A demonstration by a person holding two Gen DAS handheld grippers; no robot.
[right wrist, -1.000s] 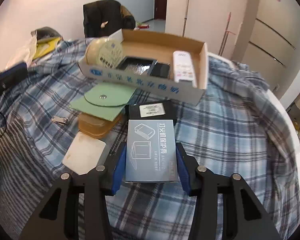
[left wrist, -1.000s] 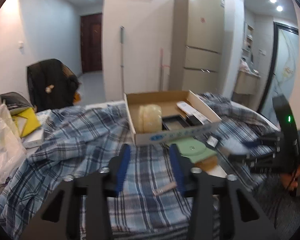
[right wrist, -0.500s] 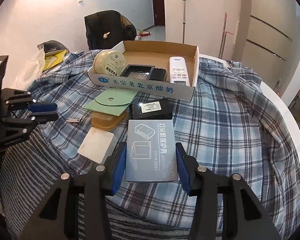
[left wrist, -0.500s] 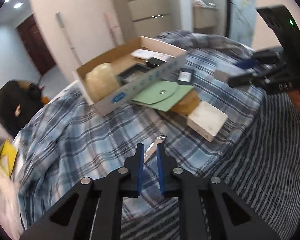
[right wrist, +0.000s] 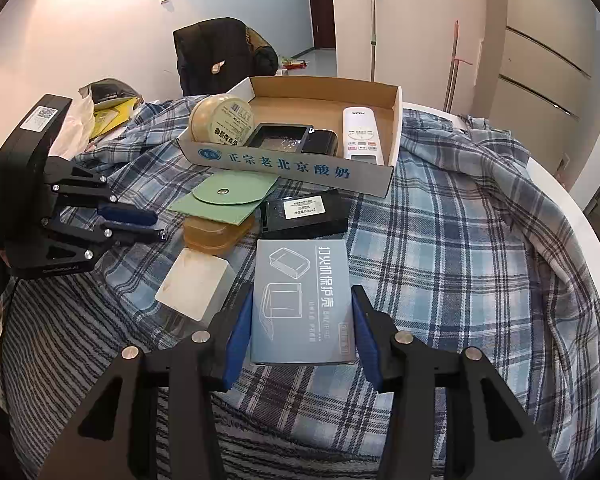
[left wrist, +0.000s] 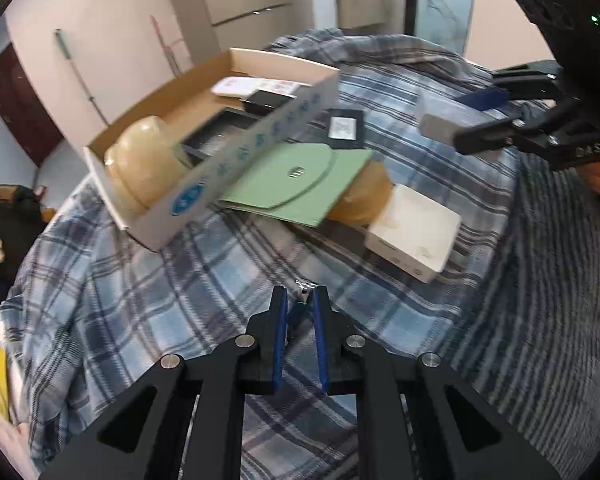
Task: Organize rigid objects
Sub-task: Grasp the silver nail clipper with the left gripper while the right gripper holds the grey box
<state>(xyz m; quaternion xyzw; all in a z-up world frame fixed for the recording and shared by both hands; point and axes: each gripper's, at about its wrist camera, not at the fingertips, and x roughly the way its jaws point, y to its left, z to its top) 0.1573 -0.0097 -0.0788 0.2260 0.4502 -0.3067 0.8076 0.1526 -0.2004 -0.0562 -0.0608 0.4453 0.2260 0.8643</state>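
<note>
We hold two loads. Right gripper (right wrist: 303, 320) clamps a grey packet (right wrist: 302, 300); left gripper (left wrist: 300, 300) is pinched on small nail clippers (left wrist: 302, 293), metal tip showing just past the pads.

Cardboard box (right wrist: 300, 168) at 12 o'clock already contains a round tub (right wrist: 220, 124), a dark tray (right wrist: 280, 136) and a remote (right wrist: 362, 134).

Outside it, at 11 o'clock: green pouch (right wrist: 224, 196), amber case (right wrist: 216, 232), black box (right wrist: 304, 216), white block (right wrist: 196, 284). We judge roughly half remains.

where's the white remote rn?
Right wrist view: remote lies at the right end of the cardboard box, beside a small black case.
</note>
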